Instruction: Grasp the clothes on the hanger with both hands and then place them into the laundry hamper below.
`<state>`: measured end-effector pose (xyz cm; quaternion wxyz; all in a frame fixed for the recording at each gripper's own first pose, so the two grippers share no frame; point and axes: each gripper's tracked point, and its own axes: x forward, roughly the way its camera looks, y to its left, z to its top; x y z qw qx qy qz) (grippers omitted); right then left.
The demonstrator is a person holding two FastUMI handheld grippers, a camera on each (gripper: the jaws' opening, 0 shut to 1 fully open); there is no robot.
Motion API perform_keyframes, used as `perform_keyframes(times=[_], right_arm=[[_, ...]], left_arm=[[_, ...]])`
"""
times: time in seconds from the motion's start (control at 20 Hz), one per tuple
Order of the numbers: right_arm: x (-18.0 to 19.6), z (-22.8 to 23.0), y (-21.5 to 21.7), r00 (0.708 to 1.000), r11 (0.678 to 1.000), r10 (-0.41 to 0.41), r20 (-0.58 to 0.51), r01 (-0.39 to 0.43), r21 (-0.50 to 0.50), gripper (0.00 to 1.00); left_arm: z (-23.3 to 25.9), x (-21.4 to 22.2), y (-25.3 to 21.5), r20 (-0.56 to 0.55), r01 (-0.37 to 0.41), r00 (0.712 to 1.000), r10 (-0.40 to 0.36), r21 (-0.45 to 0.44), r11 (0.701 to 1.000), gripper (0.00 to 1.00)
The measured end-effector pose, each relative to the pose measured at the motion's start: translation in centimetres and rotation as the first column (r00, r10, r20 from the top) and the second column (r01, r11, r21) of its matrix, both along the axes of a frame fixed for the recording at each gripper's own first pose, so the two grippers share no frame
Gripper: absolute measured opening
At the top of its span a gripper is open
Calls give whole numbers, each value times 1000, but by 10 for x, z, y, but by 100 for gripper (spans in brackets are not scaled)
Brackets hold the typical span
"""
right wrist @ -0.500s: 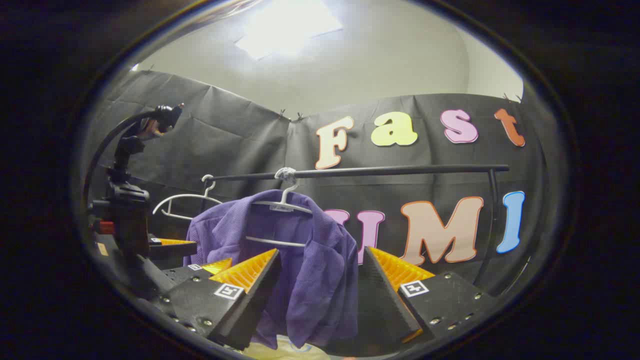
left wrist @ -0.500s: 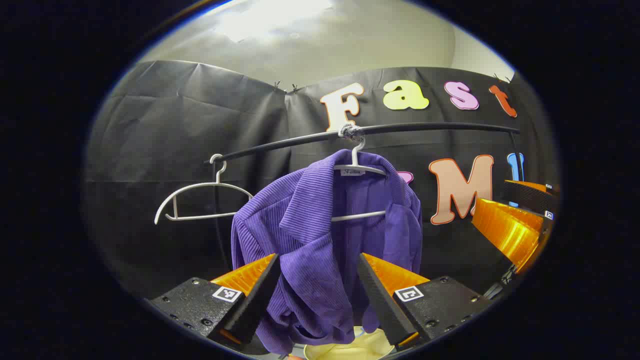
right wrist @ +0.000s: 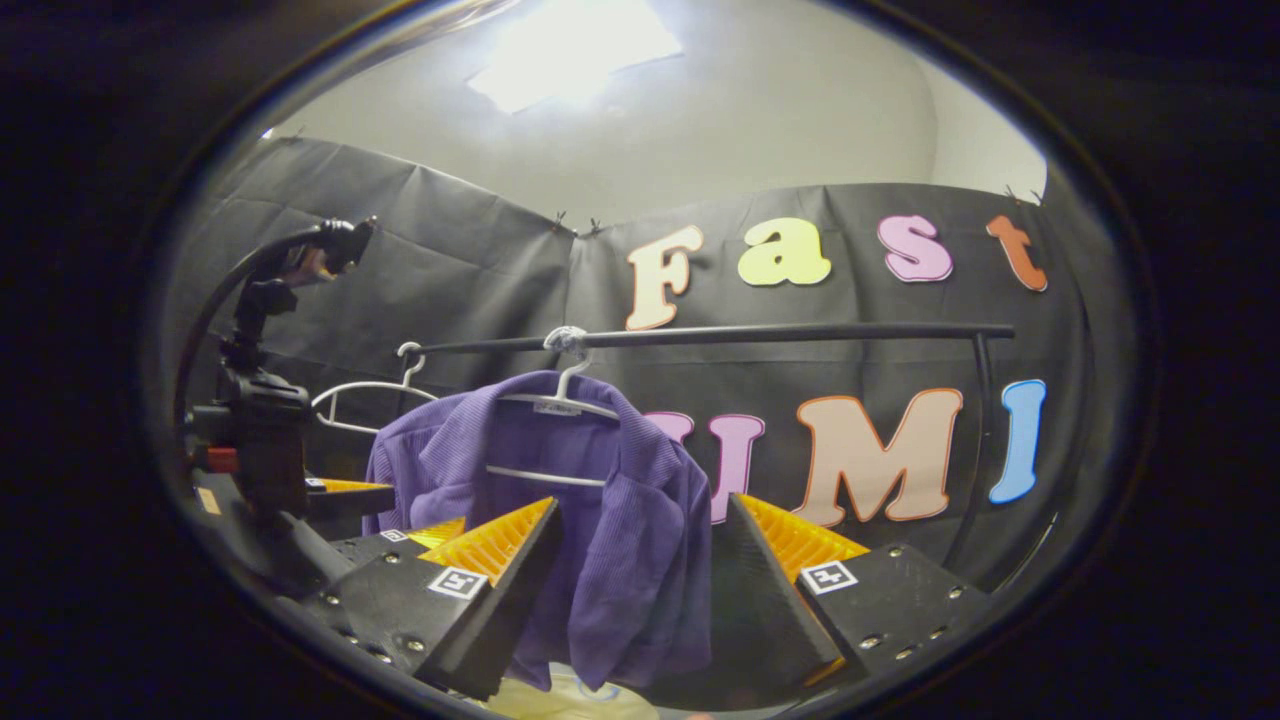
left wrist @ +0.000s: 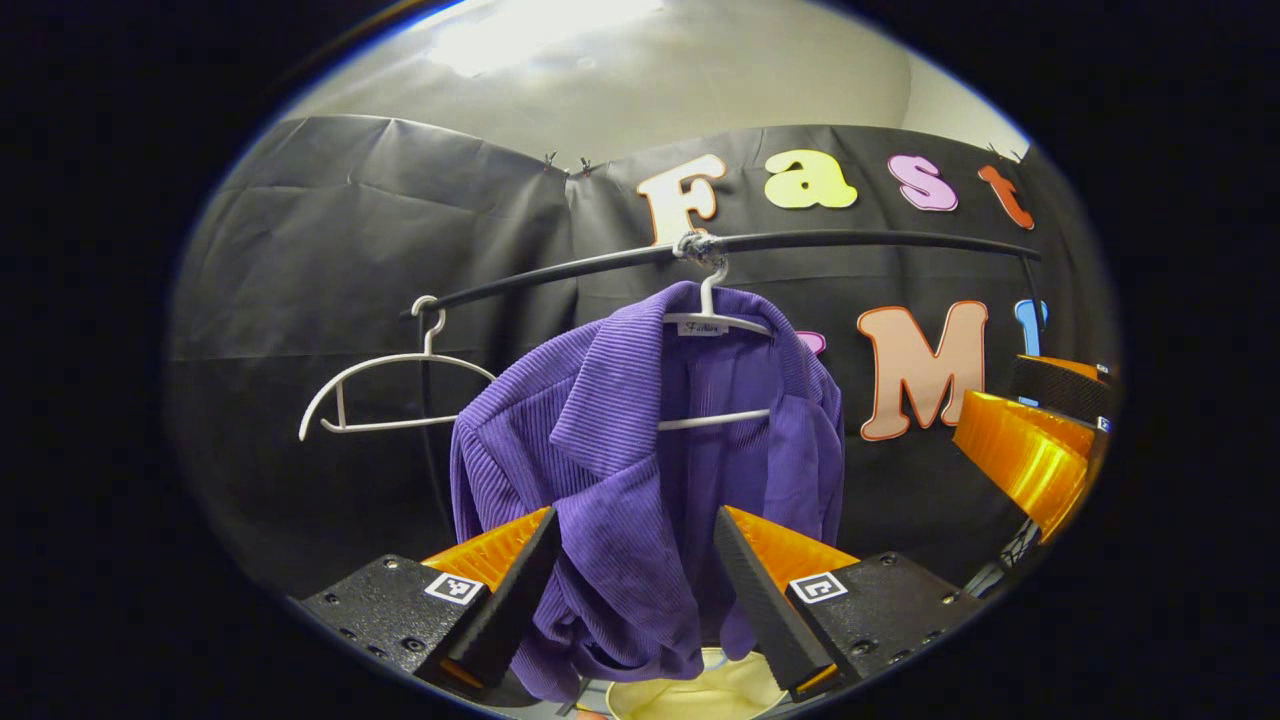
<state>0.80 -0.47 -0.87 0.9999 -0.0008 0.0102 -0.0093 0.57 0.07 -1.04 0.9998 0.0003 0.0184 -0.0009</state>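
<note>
Your left gripper (left wrist: 635, 515) shows at the bottom of the left gripper view as two wedge-shaped fingers (left wrist: 500, 550) with ribbed outer faces. Each is bolted to a black block (left wrist: 885, 600) dotted with small round screws (left wrist: 412, 643). Each block carries a square black-and-white marker (left wrist: 455, 587) near its inner corner. Your right gripper (right wrist: 642, 503) has the same build: ribbed wedges, black blocks, screws and one square marker per side. At the left of the right gripper view, your left gripper's black housing (right wrist: 255, 440) stands tall, with a small red part (right wrist: 222, 460) on its side and a black cable (right wrist: 225, 285) arching over its top.
</note>
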Motion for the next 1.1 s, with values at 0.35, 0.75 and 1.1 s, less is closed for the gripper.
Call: perform_keyframes(times=[0.35,0.75,1.1], right_arm=[[-1,-4,-2,1000,1000,-5,-3,5,-9,98],[3,-9,-9,1000,1000,-13,-3,13,-15,98],[11,-11,-16,1000,1000,-17,2,17,-13,98]], left_arm=[[-11,5,1,-30,-10,1000,10,-13,1000,92],[-28,21,1,-61,-45,997,45,-4,999,92],[-37,52,7,-58,-80,995,80,0,997,95]])
